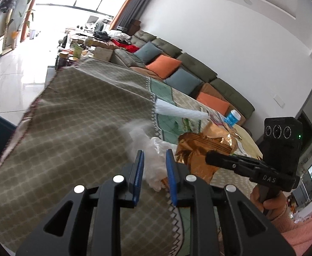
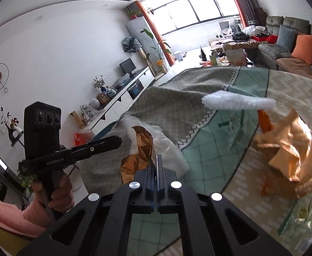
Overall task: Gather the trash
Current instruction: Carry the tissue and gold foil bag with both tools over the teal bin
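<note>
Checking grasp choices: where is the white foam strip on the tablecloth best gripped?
Probably pinch the white foam strip across its narrow width near its free left end in the right wrist view, from above; it lies flat, and its other end sits by the copper foil bag.

The left gripper holds a thin, translucent white plastic bag between its blue pads, above a table covered by a patterned cloth. Just to the right, the right gripper reaches in from the side, its tip against a crumpled copper-coloured foil wrapper. Beyond them lie a white foam strip and a sofa with orange and blue cushions.
</note>
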A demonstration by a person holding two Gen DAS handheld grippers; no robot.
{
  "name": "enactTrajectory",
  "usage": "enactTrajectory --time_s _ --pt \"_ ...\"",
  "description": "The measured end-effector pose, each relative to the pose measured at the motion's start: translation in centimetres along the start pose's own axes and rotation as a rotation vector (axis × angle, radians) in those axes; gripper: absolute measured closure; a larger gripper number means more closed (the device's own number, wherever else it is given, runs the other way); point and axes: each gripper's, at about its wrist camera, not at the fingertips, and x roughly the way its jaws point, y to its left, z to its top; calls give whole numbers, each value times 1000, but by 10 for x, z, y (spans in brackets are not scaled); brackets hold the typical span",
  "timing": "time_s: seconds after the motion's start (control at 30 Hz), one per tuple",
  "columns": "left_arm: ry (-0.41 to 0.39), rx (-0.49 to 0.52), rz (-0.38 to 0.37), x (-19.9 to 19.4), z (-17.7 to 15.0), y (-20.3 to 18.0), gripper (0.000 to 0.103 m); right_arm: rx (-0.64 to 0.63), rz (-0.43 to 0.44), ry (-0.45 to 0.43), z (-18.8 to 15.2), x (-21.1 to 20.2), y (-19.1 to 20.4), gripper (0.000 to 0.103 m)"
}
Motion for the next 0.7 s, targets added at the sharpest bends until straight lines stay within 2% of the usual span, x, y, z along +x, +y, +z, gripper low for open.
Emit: enactTrajectory --time_s 0.1,0.2,0.23,0.27,0.3,0.33,0.5,0.6,0.63,0.67,0.7 --pt "-14 -10 12 -8 -1 7 88 -13 10 0 6 4 5 101" --pt "-10 -15 27 -12 -3 13 88 -27 6 -8 10 3 8 101" --pt "-3 -20 27 -11 -5 15 79 -24 4 -13 10 3 6 101" --pt "8 -30 29 -8 -7 17 65 -15 -1 -24 11 0 4 101" --pt "14 -35 31 -6 -9 18 61 -7 -7 -34 12 -3 2 101" --pt "19 -33 28 -5 -10 19 58 -1 -15 -44 13 -6 -2 101" --pt "87 -31 -2 21 -17 15 56 23 -74 -99 21 -24 -14 101" --pt "113 -25 -6 35 -17 11 60 29 -86 -112 25 -27 -18 101" --pt "118 -23 -4 39 -17 9 73 29 -87 -113 26 -27 -20 101" --pt "124 -25 -9 41 -17 9 81 27 -86 -112 27 -26 -20 101" --pt "128 -31 -14 42 -18 9 82 25 -84 -111 27 -25 -19 101"
